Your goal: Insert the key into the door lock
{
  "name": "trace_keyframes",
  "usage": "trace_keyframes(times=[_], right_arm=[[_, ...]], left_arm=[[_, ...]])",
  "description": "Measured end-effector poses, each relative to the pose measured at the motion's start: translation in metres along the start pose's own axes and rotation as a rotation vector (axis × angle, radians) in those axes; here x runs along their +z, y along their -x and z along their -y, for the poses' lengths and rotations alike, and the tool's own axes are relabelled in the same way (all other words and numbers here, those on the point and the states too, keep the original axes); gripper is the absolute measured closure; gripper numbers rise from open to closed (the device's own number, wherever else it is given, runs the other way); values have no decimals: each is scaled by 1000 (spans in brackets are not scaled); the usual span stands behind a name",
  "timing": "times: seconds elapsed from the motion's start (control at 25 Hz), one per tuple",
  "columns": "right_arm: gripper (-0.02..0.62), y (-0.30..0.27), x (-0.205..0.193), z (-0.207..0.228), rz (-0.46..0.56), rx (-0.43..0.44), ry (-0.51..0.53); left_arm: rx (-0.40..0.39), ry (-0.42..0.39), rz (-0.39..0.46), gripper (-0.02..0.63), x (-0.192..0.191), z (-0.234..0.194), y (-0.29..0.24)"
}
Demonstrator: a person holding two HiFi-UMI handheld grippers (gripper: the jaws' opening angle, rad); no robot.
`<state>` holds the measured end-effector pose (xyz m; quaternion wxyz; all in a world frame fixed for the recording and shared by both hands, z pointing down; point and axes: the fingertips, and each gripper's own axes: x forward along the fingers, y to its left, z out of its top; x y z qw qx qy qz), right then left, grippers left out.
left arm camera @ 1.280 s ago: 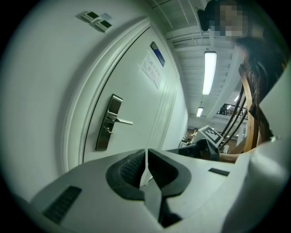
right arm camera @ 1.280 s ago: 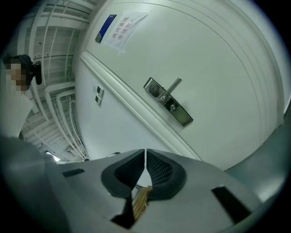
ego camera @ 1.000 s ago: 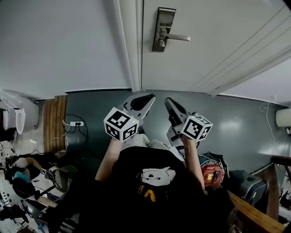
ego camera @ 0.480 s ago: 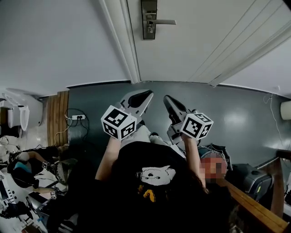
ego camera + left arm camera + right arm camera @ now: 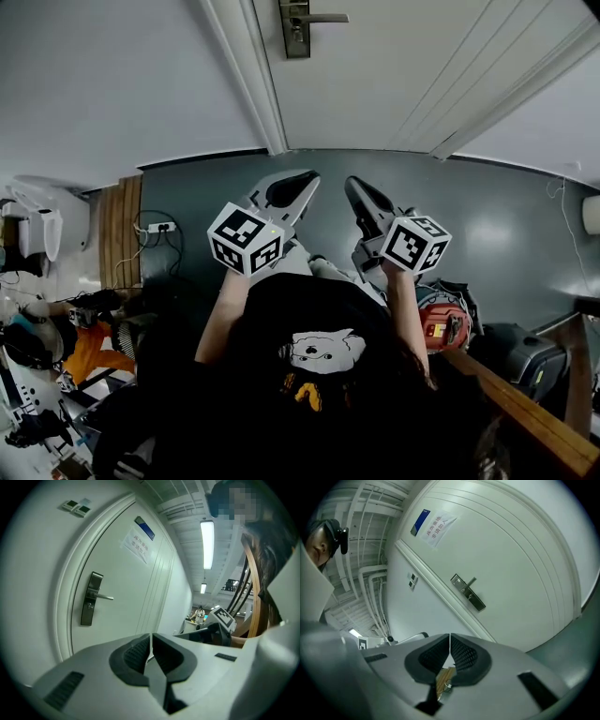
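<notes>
Now door lock (image 5: 296,26) higher than before, left tool (image 5: 301,180), right tool (image 5: 356,187) closed.

**A lab or workshop room in an institutional building**

A plain white door (image 5: 375,84) with a metal lock plate (image 5: 294,23) carries a taped paper notice (image 5: 137,545) under a small blue sign (image 5: 144,528) (the print is too blurred to read). Fluorescent strip lights (image 5: 206,543) and bare pipes (image 5: 370,588) run overhead. The floor (image 5: 506,216) is smooth grey. A power strip (image 5: 157,254) trails cables beside the wall, near heaped equipment. A person (image 5: 200,613) shows small, far down the open room.
</notes>
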<state>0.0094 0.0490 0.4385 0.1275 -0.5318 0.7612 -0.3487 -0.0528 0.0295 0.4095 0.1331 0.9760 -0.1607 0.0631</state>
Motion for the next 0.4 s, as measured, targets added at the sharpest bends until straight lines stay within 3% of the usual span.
trace_keyframes(times=[0.4], right_arm=[[586,8,4,-1,27,-10,30]], left_arm=[[-12,-19,-21,584,-4,9,5]])
